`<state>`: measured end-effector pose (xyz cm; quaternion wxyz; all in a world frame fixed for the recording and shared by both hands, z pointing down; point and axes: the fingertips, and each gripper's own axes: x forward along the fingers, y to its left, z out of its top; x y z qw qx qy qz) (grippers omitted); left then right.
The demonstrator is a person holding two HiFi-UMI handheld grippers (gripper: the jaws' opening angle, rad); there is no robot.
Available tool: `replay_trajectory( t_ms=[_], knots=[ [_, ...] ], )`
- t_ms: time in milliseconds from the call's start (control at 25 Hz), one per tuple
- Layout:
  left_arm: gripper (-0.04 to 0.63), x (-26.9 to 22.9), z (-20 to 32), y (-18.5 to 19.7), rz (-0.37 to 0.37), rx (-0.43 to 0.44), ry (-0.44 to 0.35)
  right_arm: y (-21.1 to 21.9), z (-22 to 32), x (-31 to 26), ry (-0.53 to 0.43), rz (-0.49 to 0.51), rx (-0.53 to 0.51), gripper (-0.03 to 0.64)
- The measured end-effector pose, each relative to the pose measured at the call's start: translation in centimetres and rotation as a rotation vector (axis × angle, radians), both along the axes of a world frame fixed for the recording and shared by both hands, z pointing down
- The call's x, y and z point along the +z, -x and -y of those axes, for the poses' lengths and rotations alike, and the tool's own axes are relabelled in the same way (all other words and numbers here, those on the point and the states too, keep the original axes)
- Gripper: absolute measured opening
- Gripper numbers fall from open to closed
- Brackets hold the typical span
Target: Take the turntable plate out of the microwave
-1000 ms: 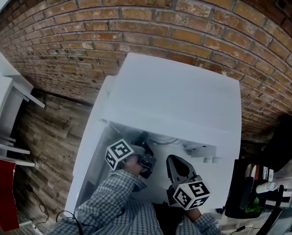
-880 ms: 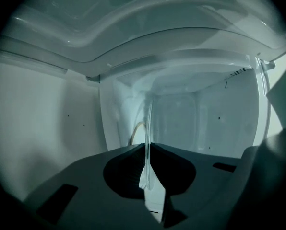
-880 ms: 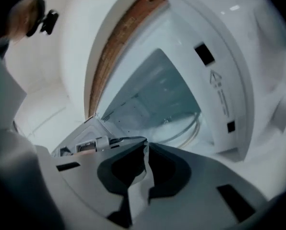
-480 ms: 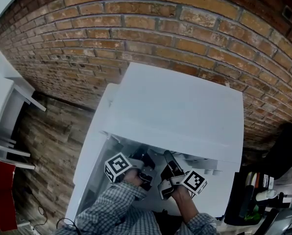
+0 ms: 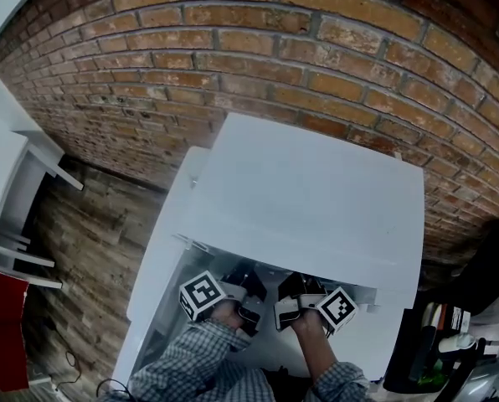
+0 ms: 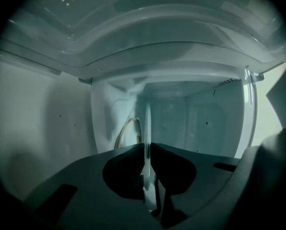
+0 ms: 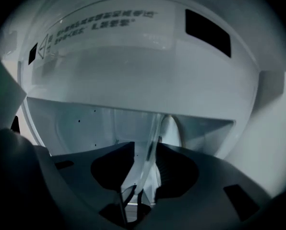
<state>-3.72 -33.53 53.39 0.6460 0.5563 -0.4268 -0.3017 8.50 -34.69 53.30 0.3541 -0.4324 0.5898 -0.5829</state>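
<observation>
Clear glossy glass plate [image 6: 146, 128], rough brick wall [image 5: 233, 57]

Microwave [image 5: 304, 191] against brick wall [image 5: 233, 48], left tool [image 6: 147, 152], right tool [image 7: 144, 152] at turntable plate [image 6: 147, 123] inside

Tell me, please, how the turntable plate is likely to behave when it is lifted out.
The turntable plate looks like clear glass, so probably stiff, fragile and slippery. Pinched at its thin edge by the left hand-held gripper, with the right hand-held gripper open around it, it may pivot or slip.
</observation>
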Motion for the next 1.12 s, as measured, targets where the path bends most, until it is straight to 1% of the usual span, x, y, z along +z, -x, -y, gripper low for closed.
replay_trajectory(
  t_ms=[80,120,200,280,440,520,600,720,760,880,920,1040,1120],
  knots=[
    [0.034,0.2,-0.1,0.0,-0.005,-0.003,0.002,-0.3,0.1,0.5,0.016,-0.002,0.023,0.064],
    [0.034,0.4,-0.1,0.0,-0.005,-0.005,0.005,-0.3,0.0,0.6,0.018,0.007,0.028,0.058],
    [0.034,0.6,-0.1,0.0,-0.009,-0.009,0.008,-0.3,0.1,0.4,0.003,0.046,0.034,0.054],
    [0.034,0.4,0.1,0.0,-0.022,-0.014,-0.014,-0.2,0.3,-0.1,-0.026,0.083,0.039,0.054],
    [0.034,-1.3,1.3,-0.4,-0.049,-0.008,-0.132,-0.3,0.5,-0.8,-0.058,0.122,0.033,0.057],
    [0.035,-1.7,1.5,-0.7,-0.056,0.006,-0.167,-0.5,0.2,-1.0,-0.065,0.141,0.039,0.060],
    [0.038,-1.7,1.3,-0.9,-0.052,0.022,-0.167,-0.7,-0.2,-1.3,-0.079,0.147,0.039,0.061],
    [0.040,-2.4,1.5,-1.2,-0.081,0.029,-0.209,-0.8,-0.8,-1.9,-0.102,0.144,0.025,0.061],
    [0.040,-2.4,1.6,-1.1,-0.083,0.023,-0.212,-0.8,-1.1,-2.2,-0.110,0.146,0.016,0.061],
    [0.038,-1.9,1.6,-0.6,-0.067,0.008,-0.171,-0.2,-2.5,-2.9,-0.132,0.157,-0.012,0.063],
    [0.038,-2.1,1.4,-0.5,-0.068,0.010,-0.174,-0.1,-3.0,-3.0,-0.136,0.157,-0.014,0.063],
    [0.038,-3.4,1.0,-0.5,-0.124,0.004,-0.243,0.1,-4.1,-3.4,-0.148,0.157,-0.006,0.063],
    [0.038,-3.6,0.3,-0.6,-0.155,0.002,-0.243,0.1,-4.8,-3.6,-0.149,0.156,0.004,0.063]
  ],
)
